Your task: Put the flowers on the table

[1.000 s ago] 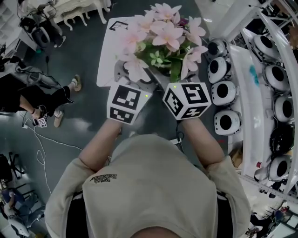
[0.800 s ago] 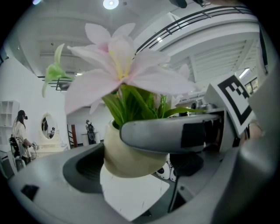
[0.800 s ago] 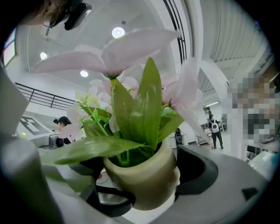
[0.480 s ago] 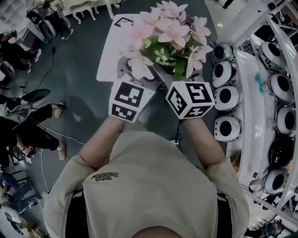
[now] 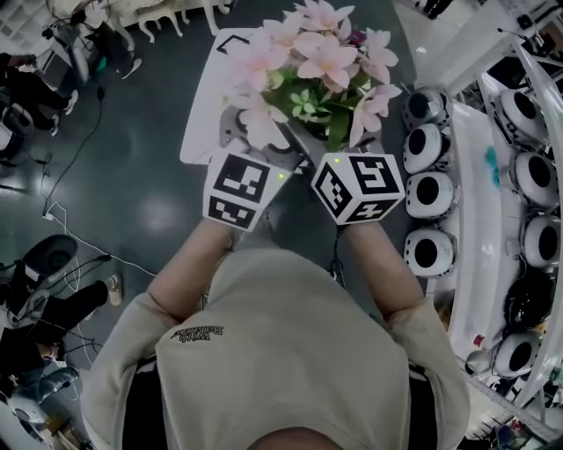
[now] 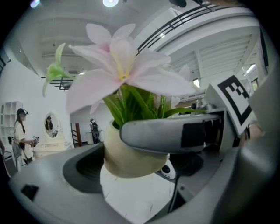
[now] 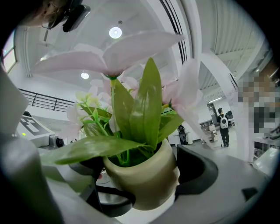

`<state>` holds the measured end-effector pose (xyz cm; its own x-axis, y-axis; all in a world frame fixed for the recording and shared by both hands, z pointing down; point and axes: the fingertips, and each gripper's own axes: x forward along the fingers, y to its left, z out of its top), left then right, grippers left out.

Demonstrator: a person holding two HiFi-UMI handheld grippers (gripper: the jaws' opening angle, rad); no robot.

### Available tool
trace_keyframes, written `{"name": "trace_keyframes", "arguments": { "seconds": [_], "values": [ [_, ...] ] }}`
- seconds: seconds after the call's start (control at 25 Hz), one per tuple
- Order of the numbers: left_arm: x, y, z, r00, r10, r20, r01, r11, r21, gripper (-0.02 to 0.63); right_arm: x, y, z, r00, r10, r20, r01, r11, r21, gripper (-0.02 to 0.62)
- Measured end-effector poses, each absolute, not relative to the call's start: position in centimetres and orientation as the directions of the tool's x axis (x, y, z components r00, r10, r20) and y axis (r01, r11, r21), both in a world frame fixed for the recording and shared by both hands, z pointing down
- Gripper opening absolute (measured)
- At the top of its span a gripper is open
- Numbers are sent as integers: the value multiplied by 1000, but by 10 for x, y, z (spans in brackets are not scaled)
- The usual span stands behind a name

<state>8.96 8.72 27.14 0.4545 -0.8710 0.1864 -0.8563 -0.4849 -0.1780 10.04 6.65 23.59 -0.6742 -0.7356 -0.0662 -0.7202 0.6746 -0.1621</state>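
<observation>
A cream pot (image 6: 131, 153) of pink flowers (image 5: 312, 70) with green leaves hangs in the air in front of me, held from both sides. My left gripper (image 5: 251, 136) is shut on the pot's left side, one jaw across its front in the left gripper view. My right gripper (image 5: 339, 145) is shut on the pot (image 7: 146, 181) from the right, with the jaws hugging its belly. The blooms hide most of the pot in the head view. A white table (image 5: 202, 97) lies below and beyond the flowers.
A white rack with several round white-and-black devices (image 5: 427, 193) runs along the right. People (image 5: 44, 308) and cables are on the dark floor at the left. White furniture (image 5: 167, 10) stands at the far top left.
The pot stays gripped between both grippers in about the same spot. The floor and the people at the left have slid down and out of the view as I move.
</observation>
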Motion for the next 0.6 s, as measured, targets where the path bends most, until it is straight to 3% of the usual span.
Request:
{"name": "trace_keyframes", "arguments": {
  "seconds": [0.6],
  "values": [
    [37, -56, 280, 496, -844, 206, -836, -528, -149, 448, 48, -77, 245, -642, -766, -29, -753, 637, -166, 548]
  ]
}}
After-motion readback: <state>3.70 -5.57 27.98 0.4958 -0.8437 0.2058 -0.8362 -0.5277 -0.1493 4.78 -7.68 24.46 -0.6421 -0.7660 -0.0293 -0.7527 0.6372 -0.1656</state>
